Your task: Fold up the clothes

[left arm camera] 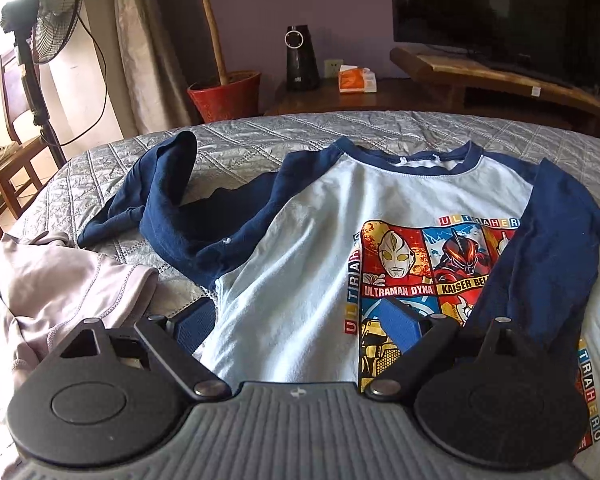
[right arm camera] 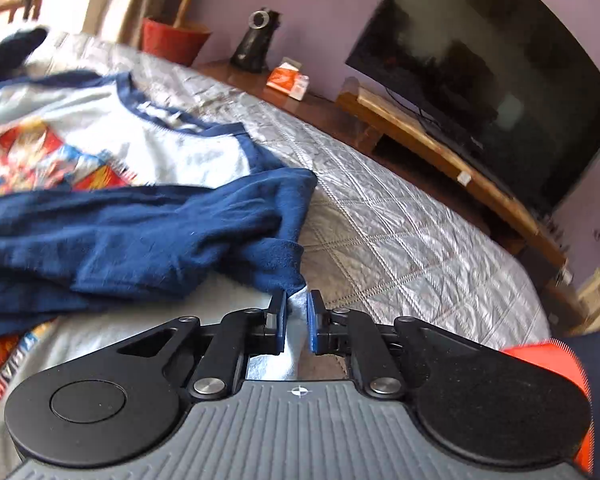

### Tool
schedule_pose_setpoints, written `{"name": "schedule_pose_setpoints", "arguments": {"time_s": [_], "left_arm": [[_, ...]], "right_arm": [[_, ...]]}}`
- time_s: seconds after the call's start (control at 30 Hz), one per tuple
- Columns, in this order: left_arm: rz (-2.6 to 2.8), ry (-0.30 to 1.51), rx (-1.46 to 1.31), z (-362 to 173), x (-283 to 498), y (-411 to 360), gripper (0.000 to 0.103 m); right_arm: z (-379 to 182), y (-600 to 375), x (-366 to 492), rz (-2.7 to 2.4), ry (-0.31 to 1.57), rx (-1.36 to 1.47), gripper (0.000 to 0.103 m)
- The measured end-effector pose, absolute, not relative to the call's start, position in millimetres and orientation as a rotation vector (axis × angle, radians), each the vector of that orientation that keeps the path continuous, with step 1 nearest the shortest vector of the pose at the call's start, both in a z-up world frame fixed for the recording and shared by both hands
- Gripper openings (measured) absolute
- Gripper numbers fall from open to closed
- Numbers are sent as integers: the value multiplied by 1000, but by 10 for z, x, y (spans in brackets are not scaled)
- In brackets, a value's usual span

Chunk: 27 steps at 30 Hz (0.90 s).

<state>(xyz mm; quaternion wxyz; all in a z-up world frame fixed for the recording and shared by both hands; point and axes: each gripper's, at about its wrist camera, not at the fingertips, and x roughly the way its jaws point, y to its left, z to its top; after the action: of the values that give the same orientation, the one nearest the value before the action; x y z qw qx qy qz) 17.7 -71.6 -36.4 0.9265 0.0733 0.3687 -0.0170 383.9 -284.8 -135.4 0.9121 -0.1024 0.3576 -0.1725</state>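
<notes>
Navy right sleeve (right arm camera: 148, 232) lies folded across the pale-blue printed raglan shirt (left arm camera: 300, 240); our right gripper (right arm camera: 297, 320) pinches its side edge. Left gripper (left arm camera: 300, 320) hovers with fingers spread; we judge the crumpled left sleeve (left arm camera: 168, 184), toward the quilted grey bedspread's (left arm camera: 380, 132) left edge, comes next.

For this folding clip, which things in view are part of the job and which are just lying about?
Part of the job:
shirt
pink garment
left gripper, open over the shirt
right gripper, shut on the shirt's edge

Just lying about:
fan
plant pot
television
tissue box
chair
</notes>
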Motion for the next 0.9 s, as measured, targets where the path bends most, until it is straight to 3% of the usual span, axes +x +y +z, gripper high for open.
{"name": "schedule_pose_setpoints", "arguments": {"time_s": [0.1, 0.23, 0.33, 0.4, 0.5, 0.63, 0.8, 0.9], "left_arm": [[-38, 762, 159, -380, 182, -725, 87], [-44, 771, 172, -398, 187, -719, 87], [-49, 769, 171, -394, 191, -719, 88], [-50, 772, 165, -399, 201, -718, 88], [-66, 771, 162, -405, 190, -709, 88], [-96, 745, 162, -388, 167, -689, 88], [-222, 737, 117, -338, 151, -723, 88], [-314, 730, 128, -316, 91, -807, 88]], "right_arm": [[-1264, -3246, 3641, -374, 643, 202, 12], [-1405, -3647, 3288, -420, 497, 679, 19], [-1304, -3421, 3337, -421, 547, 495, 19], [-1268, -3298, 3340, -329, 516, 579, 22], [-1397, -3252, 3422, -253, 550, 775, 43], [-1602, -3223, 3515, -321, 536, 841, 42], [-1778, -3520, 3464, -363, 387, 1035, 50], [-1866, -3610, 3467, -378, 356, 1099, 41]]}}
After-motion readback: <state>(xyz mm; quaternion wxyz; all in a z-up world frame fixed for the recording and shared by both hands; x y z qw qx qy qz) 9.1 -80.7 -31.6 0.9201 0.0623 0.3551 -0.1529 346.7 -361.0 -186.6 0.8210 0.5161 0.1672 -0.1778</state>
